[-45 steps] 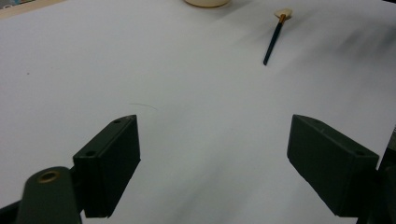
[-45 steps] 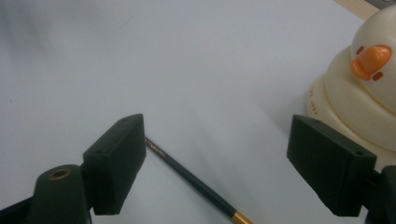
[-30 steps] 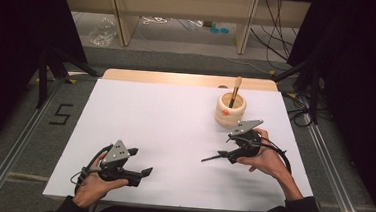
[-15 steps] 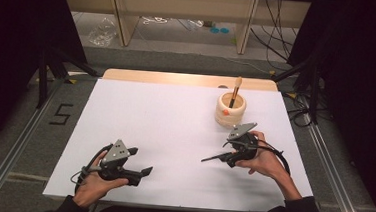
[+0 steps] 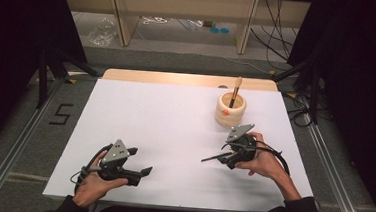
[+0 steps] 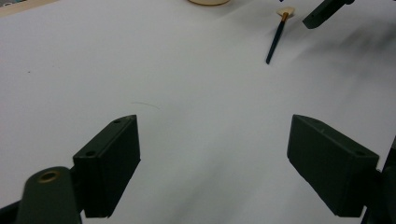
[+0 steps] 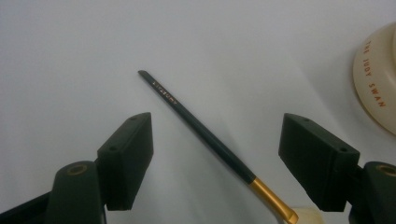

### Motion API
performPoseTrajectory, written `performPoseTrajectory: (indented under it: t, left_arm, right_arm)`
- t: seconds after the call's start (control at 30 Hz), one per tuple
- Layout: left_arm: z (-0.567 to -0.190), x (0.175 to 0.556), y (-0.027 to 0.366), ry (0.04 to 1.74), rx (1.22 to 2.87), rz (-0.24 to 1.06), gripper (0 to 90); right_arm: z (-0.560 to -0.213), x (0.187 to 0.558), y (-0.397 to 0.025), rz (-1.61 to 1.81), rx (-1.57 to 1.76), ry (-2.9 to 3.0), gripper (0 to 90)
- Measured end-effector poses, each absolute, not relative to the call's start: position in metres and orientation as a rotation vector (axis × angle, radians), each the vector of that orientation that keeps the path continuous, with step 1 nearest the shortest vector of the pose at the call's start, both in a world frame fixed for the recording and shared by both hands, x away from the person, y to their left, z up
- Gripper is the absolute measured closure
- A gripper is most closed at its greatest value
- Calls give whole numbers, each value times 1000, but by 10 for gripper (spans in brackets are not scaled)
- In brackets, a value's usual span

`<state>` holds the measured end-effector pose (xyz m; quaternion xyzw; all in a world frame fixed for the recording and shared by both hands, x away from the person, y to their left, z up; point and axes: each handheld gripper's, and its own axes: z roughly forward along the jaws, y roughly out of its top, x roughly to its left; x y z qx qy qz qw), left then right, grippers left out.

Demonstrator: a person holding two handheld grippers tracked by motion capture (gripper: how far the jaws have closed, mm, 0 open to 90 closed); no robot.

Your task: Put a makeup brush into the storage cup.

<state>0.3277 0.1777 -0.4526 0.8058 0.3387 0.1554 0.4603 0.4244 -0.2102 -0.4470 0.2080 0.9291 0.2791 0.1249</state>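
Dark-handled brush [image 7: 201, 127], with gold ferrule and pale bristle tip: lying flat on the white desk surface [image 5: 174, 130], right of centre, nearer the front edge than the far edge. Seen in the right gripper view between the two jaws, touching neither. In the left gripper view [image 6: 276, 38], lying farther off, bristle end toward the holder.

Right gripper [image 5: 222, 157]: released, jaws spread wide, hovering just over the brush, held in the right hand [image 5: 262, 161] near the desk's right edge.

Cream round holder [image 5: 230, 109]: standing just beyond the right gripper, toward the far right corner. Contains one upright wooden-handled brush [image 5: 235, 91] and a small orange item [image 5: 225, 112] on the near rim; identity of the item not discernible. Lettering on the holder wall visible in the right gripper view [image 7: 376, 88].

Left gripper [image 5: 141, 173]: released, jaws spread wide over bare desk, held in the left hand [image 5: 93, 184] near the front left corner, well apart from the brush.
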Motion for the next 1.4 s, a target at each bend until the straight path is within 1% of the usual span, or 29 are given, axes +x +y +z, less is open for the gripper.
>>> performPoseTrajectory:
  t: [0.1, 0.4, 0.47, 0.53, 0.57, 0.6, 0.63, 0.67, 0.7, 0.77, 1.07, 1.17, 1.4]
  left_arm:
    - [-453, 329, 177, 824, 1997, 387, 169]
    - [-454, 329, 175, 832, 1985, 375, 169]
    - [-454, 329, 175, 808, 1995, 372, 169]
    - [-454, 329, 176, 811, 2002, 373, 170]
    - [-453, 329, 176, 814, 1996, 376, 169]
    - [-453, 329, 176, 814, 1996, 376, 169]
    - [-453, 329, 175, 816, 1987, 380, 169]
    - [-454, 329, 175, 821, 1984, 375, 169]
    - [-454, 329, 175, 824, 1990, 363, 169]
    - [-454, 329, 175, 815, 1998, 382, 169]
    - [-455, 329, 174, 832, 1987, 367, 169]
    - [-456, 329, 173, 831, 1992, 364, 169]
    - [-456, 329, 174, 837, 1985, 369, 169]
  right_arm:
    - [-447, 425, -210, 803, 588, 2722, 304]
    - [-447, 429, -209, 752, 557, 2727, 329]
    - [-447, 431, -209, 743, 542, 2744, 339]
    - [-447, 432, -208, 729, 528, 2743, 365]
    - [-447, 433, -208, 715, 515, 2756, 391]
    - [-447, 433, -208, 715, 515, 2756, 391]
    - [-447, 434, -207, 685, 503, 2784, 417]
    - [-447, 434, -207, 685, 503, 2784, 417]
    - [-448, 435, -206, 657, 485, 2798, 440]
    - [-448, 436, -205, 616, 486, 2817, 447]
    - [-452, 444, -206, 559, 512, 2861, 510]
    - [-452, 451, -202, 540, 465, 2890, 546]
    - [-449, 459, -196, 438, 432, 2941, 577]
